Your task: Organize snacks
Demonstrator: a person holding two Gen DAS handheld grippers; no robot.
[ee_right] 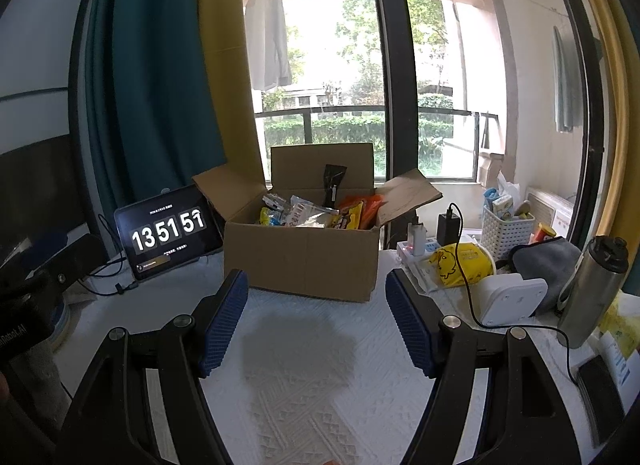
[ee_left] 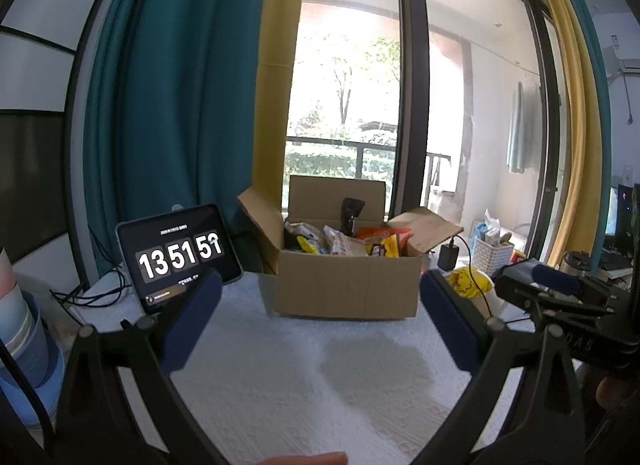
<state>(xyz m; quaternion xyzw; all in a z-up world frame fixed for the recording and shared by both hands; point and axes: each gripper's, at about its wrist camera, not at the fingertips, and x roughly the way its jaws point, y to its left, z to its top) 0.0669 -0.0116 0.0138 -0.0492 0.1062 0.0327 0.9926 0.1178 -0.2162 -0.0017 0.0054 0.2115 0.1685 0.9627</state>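
Left wrist view: the left gripper point(ee_left: 320, 321) hung over the white textured cloth point(ee_left: 280, 385), jaws spread wide, nothing between the blue pads.
Tablet clock point(ee_left: 180, 255): stood at the left of the cloth, propped upright, beside the box.
Cardboard box point(ee_left: 344, 285): sat in the middle, just past both grippers, flaps open.
Snacks point(ee_left: 352, 243): lay heaped inside the box, yellow, orange and white packets, with one dark packet point(ee_left: 351, 213) standing upright above the rest.
Right gripper point(ee_right: 316, 321): also wide apart and empty, aimed at the box front.
Step in hand: judged unsettled; packets all in the box fit either a finished gathering or a box waiting to be sorted out.
Next move: any reach into the box would call for clearing its near wall from above.
Clutter at right: yellow bag point(ee_right: 460, 265), white basket point(ee_right: 506, 233), steel flask point(ee_right: 588, 289), well apart from the box.
Hard to make out: packet labels; lower layers of the heap were hidden by the box wall.
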